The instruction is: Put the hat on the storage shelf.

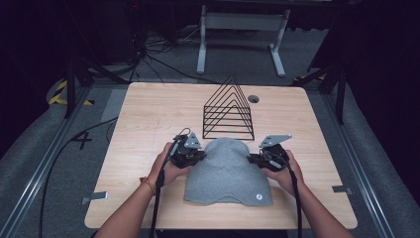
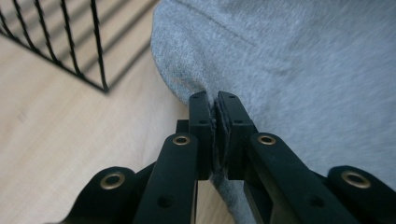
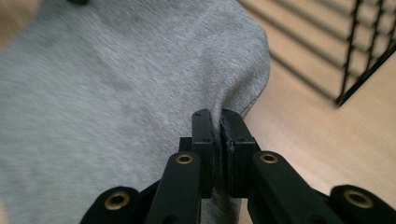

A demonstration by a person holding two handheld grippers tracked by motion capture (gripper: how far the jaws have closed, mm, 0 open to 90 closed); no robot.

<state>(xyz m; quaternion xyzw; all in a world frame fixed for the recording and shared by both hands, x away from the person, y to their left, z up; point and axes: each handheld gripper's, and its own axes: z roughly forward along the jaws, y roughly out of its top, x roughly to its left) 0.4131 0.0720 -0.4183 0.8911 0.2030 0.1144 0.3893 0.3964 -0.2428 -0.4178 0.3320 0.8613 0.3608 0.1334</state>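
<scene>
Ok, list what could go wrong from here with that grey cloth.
Both the left gripper and right gripper pinch only the thin edge of the grey cloth, so it may slip free. The wire rack stands just behind it, and a forward swing could snag the cloth or knock the rack.

A cloth [image 1: 228, 171] lies on the table [image 1: 148, 114], low in the middle of the high view. Directly above it in the frame stands a wire rack [image 1: 229, 110], its base just beside the cloth's upper edge (whether they touch is unclear). The left gripper [image 1: 195, 157] sits at the cloth's left edge, the right gripper [image 1: 255, 159] at its right edge.
</scene>
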